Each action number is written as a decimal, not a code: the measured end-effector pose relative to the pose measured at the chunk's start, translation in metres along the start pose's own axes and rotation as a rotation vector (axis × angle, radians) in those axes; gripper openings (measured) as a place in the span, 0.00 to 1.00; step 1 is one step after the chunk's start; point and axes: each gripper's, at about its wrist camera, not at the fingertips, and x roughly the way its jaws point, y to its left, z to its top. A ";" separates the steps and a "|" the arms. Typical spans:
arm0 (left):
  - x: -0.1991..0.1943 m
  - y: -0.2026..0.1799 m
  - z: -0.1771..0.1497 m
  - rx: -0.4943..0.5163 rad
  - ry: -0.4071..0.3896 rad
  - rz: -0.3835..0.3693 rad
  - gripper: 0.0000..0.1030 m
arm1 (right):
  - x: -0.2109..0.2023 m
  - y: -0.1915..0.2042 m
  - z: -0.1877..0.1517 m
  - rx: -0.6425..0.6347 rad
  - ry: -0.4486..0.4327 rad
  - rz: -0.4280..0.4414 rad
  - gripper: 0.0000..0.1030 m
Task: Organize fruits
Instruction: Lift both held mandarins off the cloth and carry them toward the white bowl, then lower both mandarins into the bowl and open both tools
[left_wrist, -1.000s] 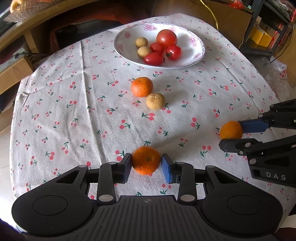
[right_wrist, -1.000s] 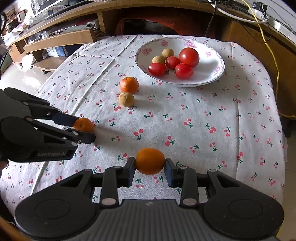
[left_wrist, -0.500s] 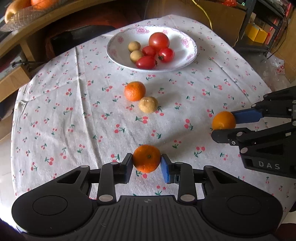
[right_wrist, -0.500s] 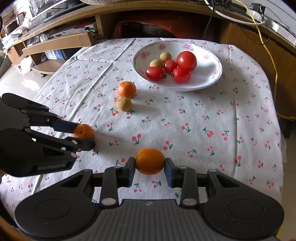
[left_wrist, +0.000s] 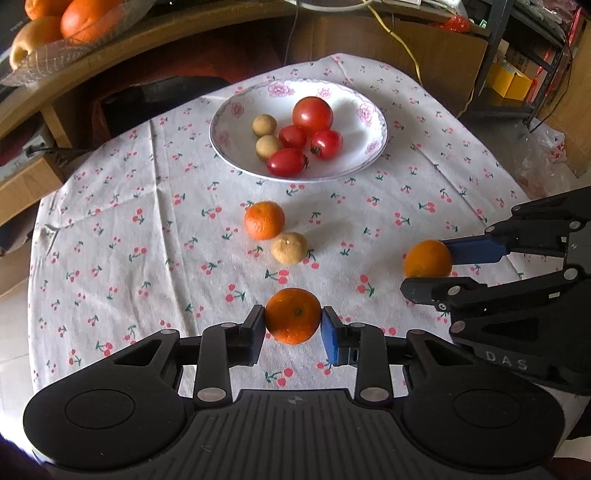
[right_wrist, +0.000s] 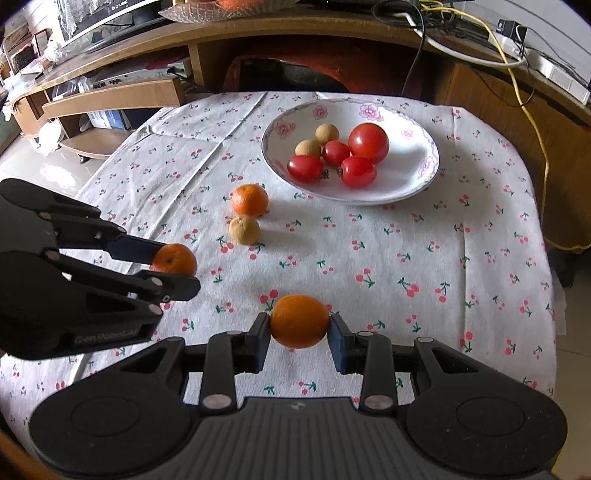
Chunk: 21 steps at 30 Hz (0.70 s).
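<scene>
My left gripper (left_wrist: 293, 328) is shut on a mandarin (left_wrist: 293, 315) and holds it above the cherry-print tablecloth; it also shows in the right wrist view (right_wrist: 173, 259). My right gripper (right_wrist: 299, 332) is shut on a second mandarin (right_wrist: 299, 321), which also shows in the left wrist view (left_wrist: 427, 258). A third mandarin (left_wrist: 264, 220) and a tan fruit (left_wrist: 289, 248) lie on the cloth ahead. A white flowered plate (left_wrist: 369, 122) at the far side holds several tomatoes (left_wrist: 312, 115) and two small tan fruits (left_wrist: 264, 125).
A round table with a cherry-print cloth (left_wrist: 110, 240) fills both views. A wooden shelf behind it carries a glass bowl of oranges (left_wrist: 70, 22). A yellow cable (right_wrist: 532, 122) hangs at the right, and low wooden shelves (right_wrist: 110, 99) stand at the left.
Both grippers have lifted and moved forward toward the plate with their mandarins still held. The plate and loose fruits sit lower in the views.
</scene>
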 end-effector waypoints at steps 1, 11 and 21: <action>-0.001 0.000 0.001 -0.001 -0.003 0.001 0.39 | -0.001 0.000 0.001 -0.001 -0.003 -0.001 0.31; -0.009 -0.003 0.014 -0.003 -0.032 0.005 0.39 | -0.008 0.001 0.010 0.001 -0.032 0.001 0.31; -0.013 -0.003 0.022 -0.003 -0.052 0.017 0.39 | -0.014 0.000 0.017 0.002 -0.058 -0.014 0.31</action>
